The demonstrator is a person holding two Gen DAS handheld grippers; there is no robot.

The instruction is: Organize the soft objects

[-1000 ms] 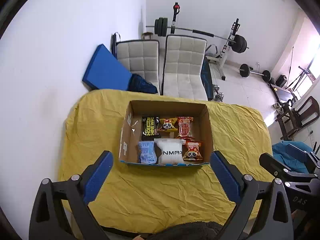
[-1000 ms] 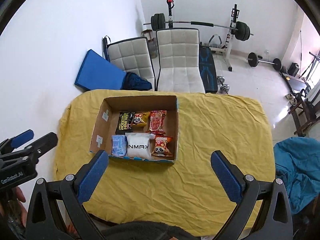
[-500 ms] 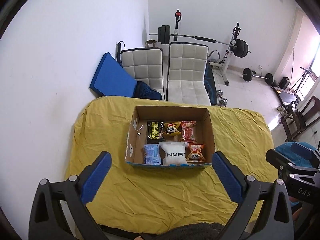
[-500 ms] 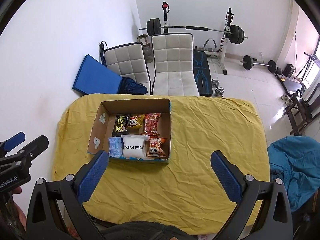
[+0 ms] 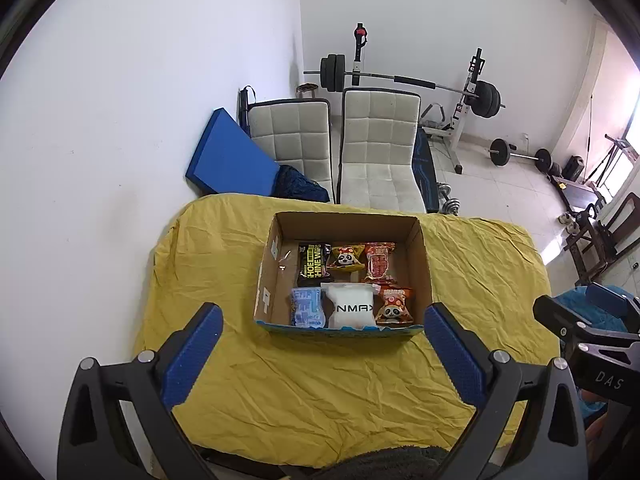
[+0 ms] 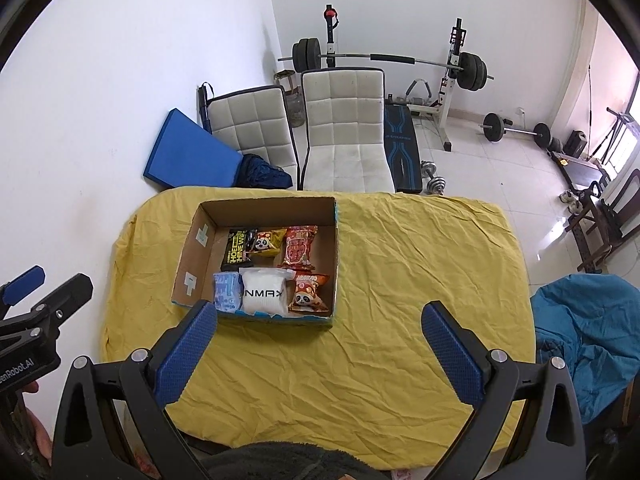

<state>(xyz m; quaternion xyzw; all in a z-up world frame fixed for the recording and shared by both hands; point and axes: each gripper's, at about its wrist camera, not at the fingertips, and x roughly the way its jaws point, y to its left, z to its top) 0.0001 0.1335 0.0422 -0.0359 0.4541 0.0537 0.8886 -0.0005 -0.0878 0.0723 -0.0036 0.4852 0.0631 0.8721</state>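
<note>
A: Where are the soft things?

B: All six packets sit in the cardboard box (image 5: 344, 276) on the yellow cloth (image 5: 320, 380) over the worktop. Back row: a black packet (image 5: 314, 263) at the left, a yellow panda packet (image 5: 346, 258) beside it, a red packet (image 5: 380, 263) at the right. Front row: a pale blue packet (image 5: 306, 307), a white pouch (image 5: 352, 310) (lettered "NMAX") in the middle, an orange panda packet (image 5: 394, 306) at the right, each touching its neighbour.

A: And the tools?

B: The left gripper (image 5: 320, 328) hangs above the near part of the cloth, its blue fingers (image 5: 191, 354) spread wide and holding nothing, the box framed between them. The right gripper (image 6: 320, 324) is the same: fingers (image 6: 450, 354) wide apart, bare, with the box (image 6: 260, 256) ahead and to its left.

A: Anything behind?

B: Two white padded chairs (image 6: 344, 128) stand just past the far edge, a blue mat (image 6: 192, 156) leans on the wall, and a barbell rack (image 6: 384, 60) stands further back.
</note>
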